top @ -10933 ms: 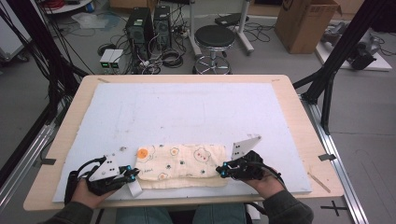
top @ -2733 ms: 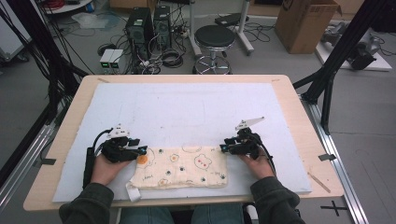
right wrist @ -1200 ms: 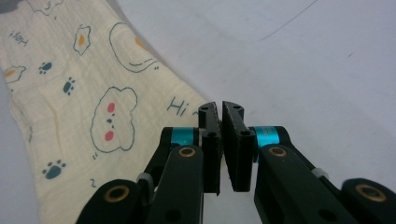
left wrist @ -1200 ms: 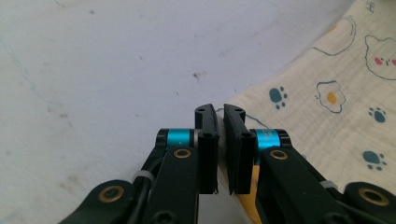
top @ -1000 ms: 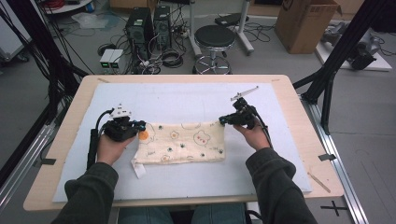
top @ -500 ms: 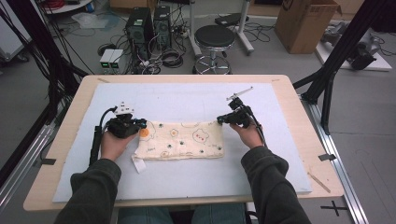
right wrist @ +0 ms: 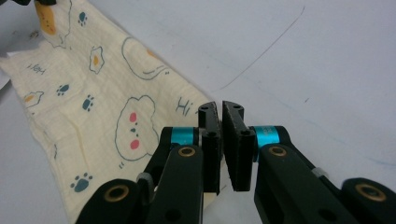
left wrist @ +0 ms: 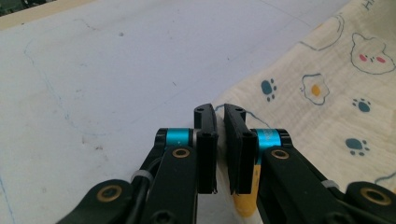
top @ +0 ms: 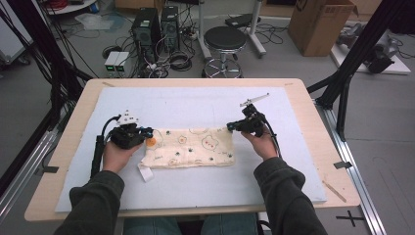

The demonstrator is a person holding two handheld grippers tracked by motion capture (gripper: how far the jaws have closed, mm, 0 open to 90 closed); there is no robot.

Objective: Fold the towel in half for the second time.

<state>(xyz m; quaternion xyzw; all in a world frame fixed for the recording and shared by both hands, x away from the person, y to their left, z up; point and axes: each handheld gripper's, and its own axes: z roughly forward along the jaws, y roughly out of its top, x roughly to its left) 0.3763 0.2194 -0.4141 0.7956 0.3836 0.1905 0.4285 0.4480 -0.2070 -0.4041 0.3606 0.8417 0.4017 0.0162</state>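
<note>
A cream cloth (top: pixel 191 149) printed with bears, eggs and paw marks lies flat across the middle of the white mat (top: pixel 195 103). My left gripper (top: pixel 146 135) is shut on its far left corner, beside an orange print. In the left gripper view the jaws (left wrist: pixel 219 112) stand almost together, with the cloth (left wrist: pixel 327 93) spreading off to the right. My right gripper (top: pixel 230 128) is shut on the far right corner. Its own view shows the jaws (right wrist: pixel 220 109) pinched at the cloth's (right wrist: pixel 107 107) edge next to the "Hi" print.
A small white tag (top: pixel 145 174) sticks out from the cloth's near left corner. The mat covers most of the wooden table (top: pixel 313 122). Behind the table stand a black stool (top: pixel 225 39), computer towers (top: pixel 156 24) and a cardboard box (top: pixel 318 19).
Since the earliest frames both grippers have carried the cloth from the table's front edge to the mat's middle. Over the last second they barely moved, and the cloth has settled flatter.
</note>
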